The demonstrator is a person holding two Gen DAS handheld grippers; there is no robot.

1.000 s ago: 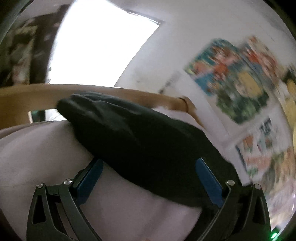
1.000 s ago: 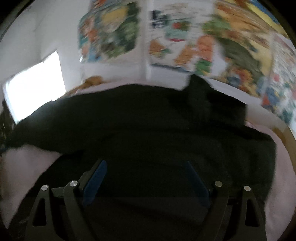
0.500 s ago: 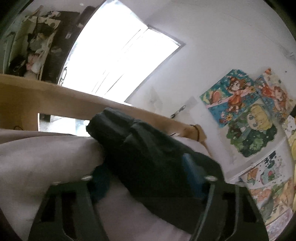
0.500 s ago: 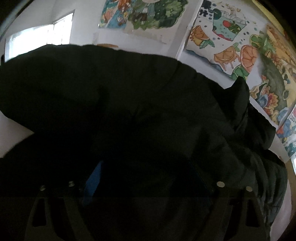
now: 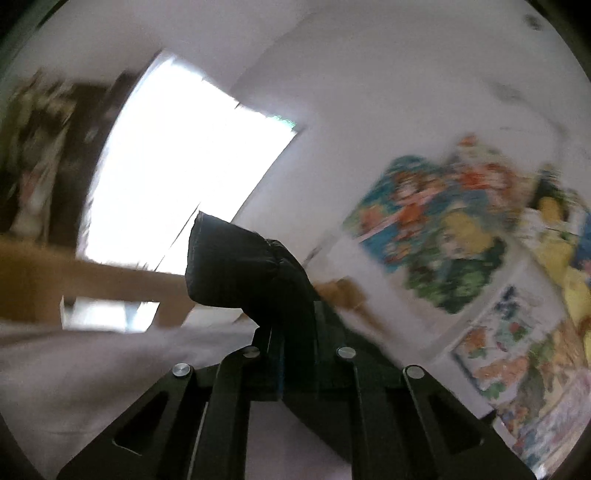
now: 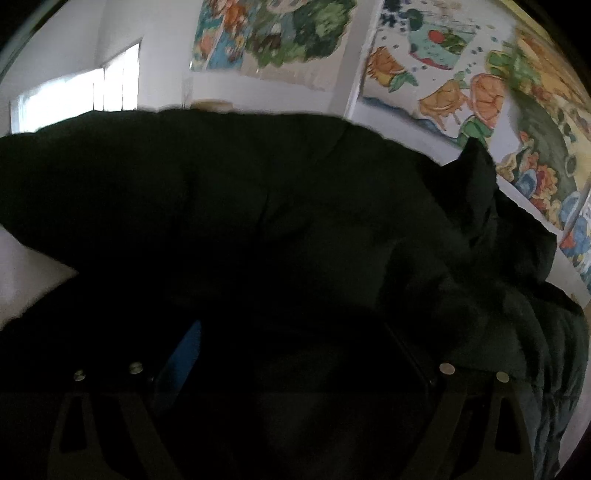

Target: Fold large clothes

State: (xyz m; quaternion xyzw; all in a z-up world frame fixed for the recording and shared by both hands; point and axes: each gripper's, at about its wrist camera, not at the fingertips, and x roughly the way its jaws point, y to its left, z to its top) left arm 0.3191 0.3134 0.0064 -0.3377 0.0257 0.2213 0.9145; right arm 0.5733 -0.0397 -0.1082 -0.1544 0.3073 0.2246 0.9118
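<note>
Newly clamped black jacket (image 5: 251,273), left view.

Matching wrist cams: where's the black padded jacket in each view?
Left wrist: black padded jacket, centre, a fold pinched in the left tool.
Right wrist: jacket fills the middle and lower frame.
Shared landmark: colourful cartoon posters on the wall.

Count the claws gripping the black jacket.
1 for sure: the left claw is shut on a fold of the jacket. The right claw looks spread wide with the jacket bulging over it; any grip is hidden in the dark.
</note>
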